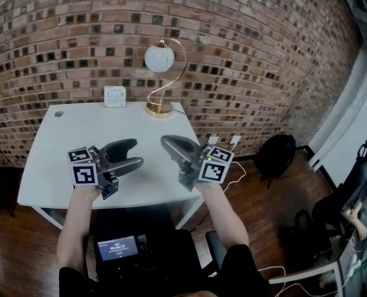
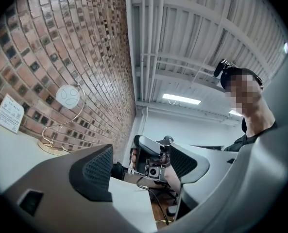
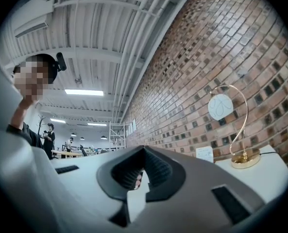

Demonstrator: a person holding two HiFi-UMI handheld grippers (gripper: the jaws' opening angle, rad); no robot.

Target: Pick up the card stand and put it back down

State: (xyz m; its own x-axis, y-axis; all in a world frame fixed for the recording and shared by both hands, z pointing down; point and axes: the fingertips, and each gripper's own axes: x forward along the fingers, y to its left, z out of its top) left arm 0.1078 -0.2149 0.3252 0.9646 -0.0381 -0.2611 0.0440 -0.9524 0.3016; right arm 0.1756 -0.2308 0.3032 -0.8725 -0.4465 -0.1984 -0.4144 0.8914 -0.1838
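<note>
Head view, table: We saw a white rectangular table [image 1: 72, 129] set against a red-brown brick wall [image 1: 245, 48].
Head view, card stand: The small white upright card stand [image 1: 114, 96] stood at the table's back edge by the wall. It was near the lamp with a gold curved stem and white globe shade [image 1: 159, 59], and well apart from both grippers.
Head view, left gripper: The dark left gripper [image 1: 137, 152] hung over the table's front part with its jaws apart.
Head view, right gripper: The dark right gripper [image 1: 166, 142] hung just beside it, jaws together.
Left gripper view, jaws: We found them spread wide with nothing gripped. Through the gap we saw the right gripper and the hand holding it.
Left gripper view, card stand: It [image 2: 10, 113] stood at the far left on the table, left of the lamp.
Right gripper view, jaws: The pads met at the tips and clamped nothing.
Right gripper view, card stand: It [image 3: 204, 154] stood by the wall, just left of the lamp's base, clear of the jaws.
</note>
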